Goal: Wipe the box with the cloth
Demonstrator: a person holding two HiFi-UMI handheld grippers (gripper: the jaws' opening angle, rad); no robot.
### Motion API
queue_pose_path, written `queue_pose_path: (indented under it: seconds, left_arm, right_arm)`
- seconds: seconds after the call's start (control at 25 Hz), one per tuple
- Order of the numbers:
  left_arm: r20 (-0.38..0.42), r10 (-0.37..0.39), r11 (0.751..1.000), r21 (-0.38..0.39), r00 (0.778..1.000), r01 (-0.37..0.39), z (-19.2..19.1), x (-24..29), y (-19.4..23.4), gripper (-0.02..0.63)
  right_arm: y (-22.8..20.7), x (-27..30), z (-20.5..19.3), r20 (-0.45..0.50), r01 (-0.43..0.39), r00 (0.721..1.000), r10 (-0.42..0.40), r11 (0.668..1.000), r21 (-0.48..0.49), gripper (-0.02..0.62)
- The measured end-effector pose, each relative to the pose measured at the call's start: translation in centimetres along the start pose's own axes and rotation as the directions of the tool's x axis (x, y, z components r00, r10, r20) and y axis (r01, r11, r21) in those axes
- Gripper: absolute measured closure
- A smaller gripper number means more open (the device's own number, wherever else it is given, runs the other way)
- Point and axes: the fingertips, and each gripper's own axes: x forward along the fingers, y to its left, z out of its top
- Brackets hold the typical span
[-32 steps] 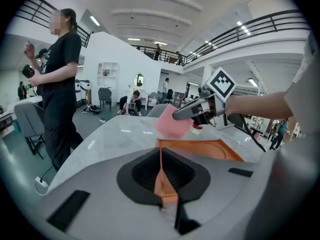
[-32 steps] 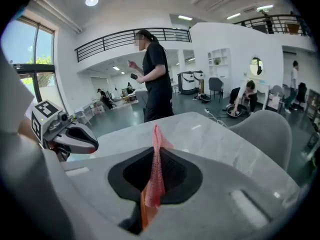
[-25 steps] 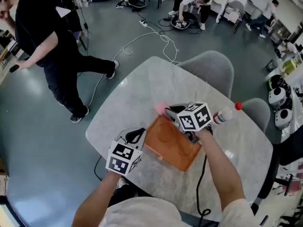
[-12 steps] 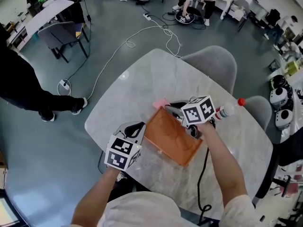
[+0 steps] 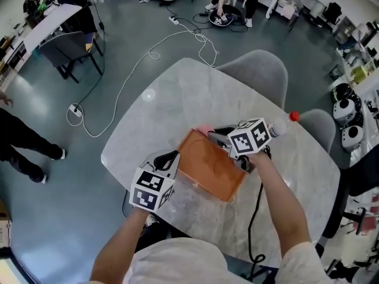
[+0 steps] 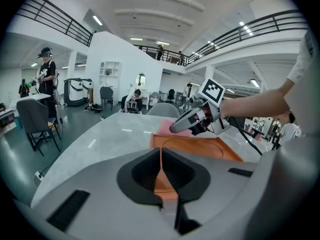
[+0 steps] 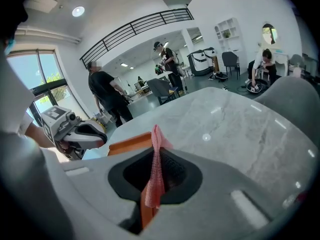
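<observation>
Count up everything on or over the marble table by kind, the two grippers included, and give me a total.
orange box: 1
pink cloth: 1
red-capped bottle: 1
hand-held gripper: 2 (left hand-held gripper shut on the orange box's edge, right hand-held gripper shut on the pink cloth)
Total: 5

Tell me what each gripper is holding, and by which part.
Left gripper: the orange box, clamped by the rim wall nearest the person. Right gripper: the pink cloth, pinched by a bunched fold.
</observation>
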Motion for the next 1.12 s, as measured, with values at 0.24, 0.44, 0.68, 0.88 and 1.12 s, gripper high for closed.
queue_pose_path:
  seconds: [0.24,0.44,0.68,0.88,1.12]
  left_arm:
    - [0.003,-0.018,1.000,0.008,1.000,0.018,0.3,0.2,-1.2,0.591]
    - [0.005,-0.048,0.999,0.017,0.999,0.047,0.7,0.6,-1.9,0.591]
    - [0.002,-0.074,0.997,0.033,0.997,0.074,0.9,1.3,-4.8,0.591]
    - [-0.003,-0.097,0.994,0.048,0.995,0.097,1.2,1.5,-5.0,0.591]
    - [-0.008,-0.115,0.991,0.068,0.993,0.115,0.9,2.2,-5.6,0.591]
  right_arm:
    - [0.0,-1.9,-1.5,0.010,0.011,1.000,-0.011,1.000,0.013,0.577]
    - [-0.3,-3.0,-2.5,0.008,0.034,0.999,-0.034,0.999,0.022,0.577]
    - [-0.8,-5.9,-4.9,0.008,0.056,0.998,-0.056,0.998,0.038,0.577]
    - [-1.1,-6.6,-5.7,0.010,0.080,0.997,-0.080,0.995,0.059,0.577]
    - [-1.4,-8.0,-7.1,0.020,0.106,0.994,-0.109,0.990,0.090,0.577]
